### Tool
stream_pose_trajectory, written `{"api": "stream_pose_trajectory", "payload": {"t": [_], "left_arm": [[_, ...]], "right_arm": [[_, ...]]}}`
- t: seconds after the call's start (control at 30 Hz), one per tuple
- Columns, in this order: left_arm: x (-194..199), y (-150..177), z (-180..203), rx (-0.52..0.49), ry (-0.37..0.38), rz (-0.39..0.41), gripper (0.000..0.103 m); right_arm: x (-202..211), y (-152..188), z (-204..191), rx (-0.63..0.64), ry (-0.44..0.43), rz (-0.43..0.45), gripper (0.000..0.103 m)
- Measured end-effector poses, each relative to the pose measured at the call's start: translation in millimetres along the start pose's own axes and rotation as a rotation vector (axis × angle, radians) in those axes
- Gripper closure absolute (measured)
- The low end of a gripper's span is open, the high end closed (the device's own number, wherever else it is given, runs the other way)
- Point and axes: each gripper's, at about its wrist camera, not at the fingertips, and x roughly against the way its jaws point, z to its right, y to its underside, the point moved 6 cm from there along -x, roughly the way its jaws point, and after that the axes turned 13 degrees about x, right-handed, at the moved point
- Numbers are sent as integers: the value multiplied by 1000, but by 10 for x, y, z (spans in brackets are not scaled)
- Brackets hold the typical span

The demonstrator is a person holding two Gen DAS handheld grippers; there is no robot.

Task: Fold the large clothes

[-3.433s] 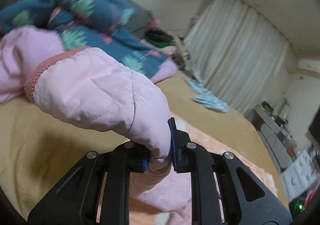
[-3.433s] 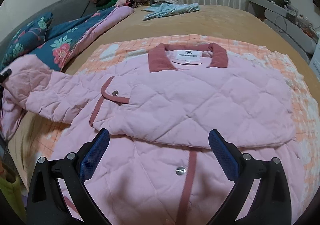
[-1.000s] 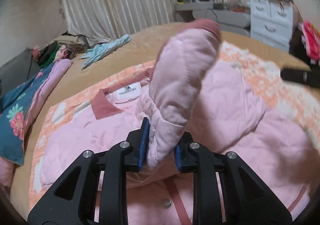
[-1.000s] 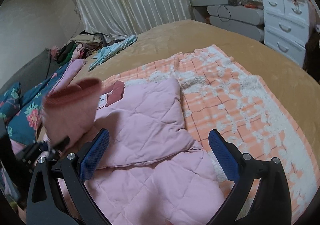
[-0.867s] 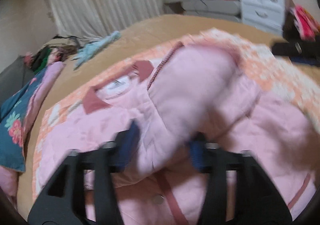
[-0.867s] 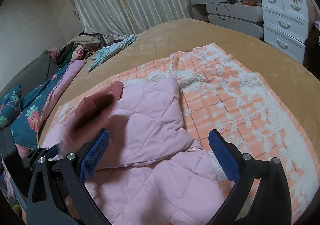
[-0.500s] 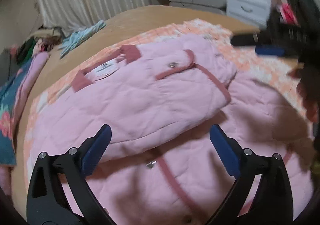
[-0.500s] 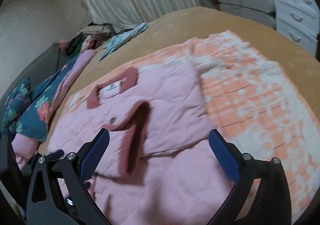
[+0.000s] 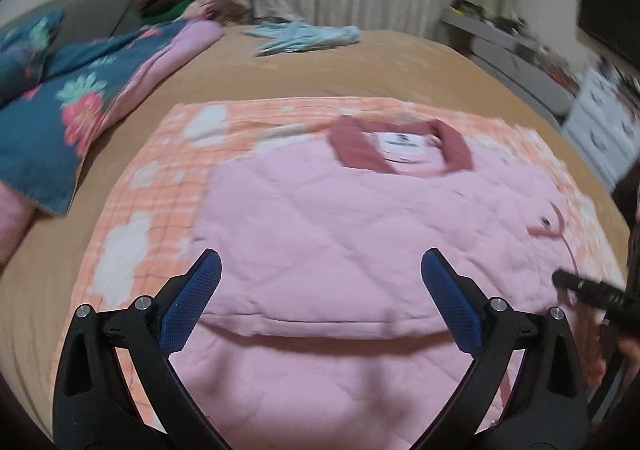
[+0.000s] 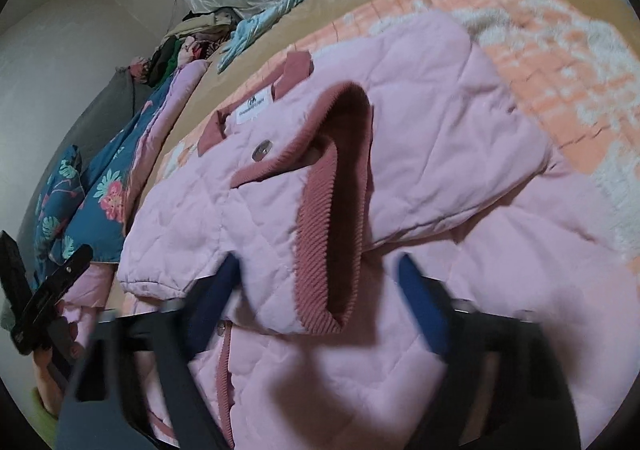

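The left tool (image 9: 320, 290) stands wide open with nothing between its blue pads; its jaws have just been opening. Beyond it the quilted pink jacket with dusty-rose ribbed trim (image 9: 360, 242) lies flat on the orange-and-white checked blanket (image 9: 160, 185) spread over the tan bed (image 9: 360, 65), collar away from the camera, one sleeve folded across the chest. The fold's lower edge runs between the two pads, but no pad touches the cloth. Left of the blanket a blue floral quilt (image 9: 60, 105) is bunched up. At the right edge the tip of the right tool (image 9: 588, 286) enters, mostly cut off.

In the right wrist view the right tool (image 10: 320, 302) is about half open, its jaws just now closing, both fingers blurred. The sleeve's ribbed rose cuff (image 10: 320, 234) hangs between them; whether the pads press it cannot be made out.
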Motion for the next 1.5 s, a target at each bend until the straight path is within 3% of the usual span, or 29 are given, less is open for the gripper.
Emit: {"api": "stream_pose_trajectory", "payload": {"t": [0.07,0.13,0.27,0.4,0.47,0.73,0.87,0.97,1.13,1.27,1.37,1.5], "left_arm": [[-11,-32,-133,40,-7,3,9],[-28,-56,-210,57,-8,6,9],[-99,-81,-227,72,-4,2,9],[-212,-41,-152,89,18,-30,9],[-302,-10,-91,94,25,-53,9],[-538,61,132,109,44,-109,9],[-654,136,272,103,76,-154,9],[-752,215,309,80,46,-172,9],[-911,342,266,58,2,-193,9],[-969,404,184,72,14,-200,8],[-985,435,160,77,22,-195,8],[-995,439,160,73,19,-188,8]], "right_arm": [[-18,-10,-64,25,-65,9,77],[72,-75,-194,125,-36,50,85],[396,-293,-495,336,32,187,87],[615,-452,-545,442,116,298,87],[579,-464,-434,442,159,289,87],[266,-373,-120,359,201,198,87],[155,-344,-70,342,222,168,85],[120,-317,-37,331,234,151,81],[182,-337,35,303,278,142,59],[405,-416,-46,344,341,218,47],[422,-423,-219,399,298,230,43],[166,-292,-422,486,250,140,42]]}}
